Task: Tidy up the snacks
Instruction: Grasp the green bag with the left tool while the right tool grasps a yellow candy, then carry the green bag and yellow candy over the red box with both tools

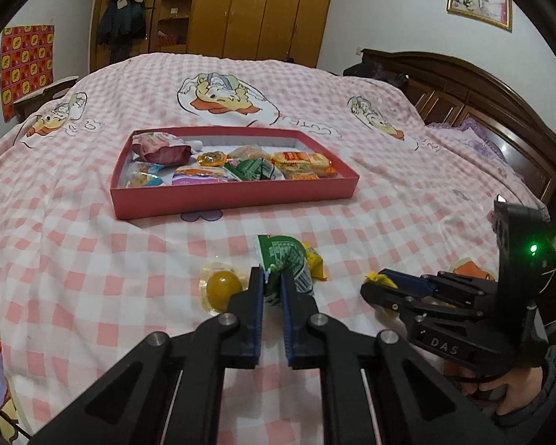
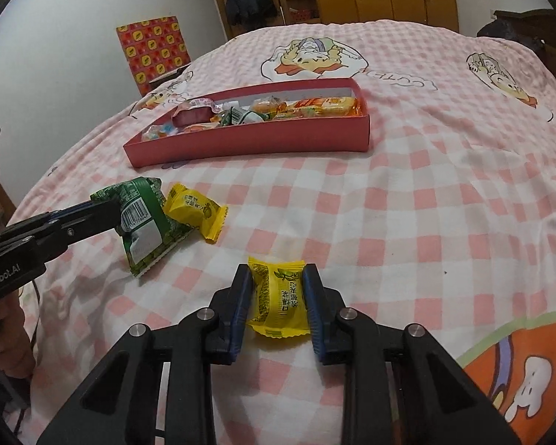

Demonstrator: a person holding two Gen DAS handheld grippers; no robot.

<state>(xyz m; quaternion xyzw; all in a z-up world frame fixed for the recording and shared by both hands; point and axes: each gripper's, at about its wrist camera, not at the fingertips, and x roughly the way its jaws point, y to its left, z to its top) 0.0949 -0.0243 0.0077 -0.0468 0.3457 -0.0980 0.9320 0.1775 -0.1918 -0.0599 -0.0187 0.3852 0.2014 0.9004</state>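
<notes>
My left gripper [image 1: 272, 278] is shut on the near edge of a green snack packet [image 1: 289, 256] that lies on the bed. The right wrist view shows this gripper [image 2: 109, 205] pinching the same green packet [image 2: 144, 222]. My right gripper [image 2: 277, 272] has a yellow candy packet [image 2: 278, 296] between its blue pads, which press on both its sides. In the left wrist view the right gripper [image 1: 374, 285] shows a bit of yellow at its tip. A red shallow box [image 1: 233, 196] farther back holds several snacks.
A second yellow packet [image 2: 194, 211] lies against the green one. A jelly cup with a yellow centre [image 1: 222, 289] sits just left of my left gripper. The pink checked bed cover [image 2: 389, 222] spreads all around. A dark wooden headboard [image 1: 500, 118] stands at the right.
</notes>
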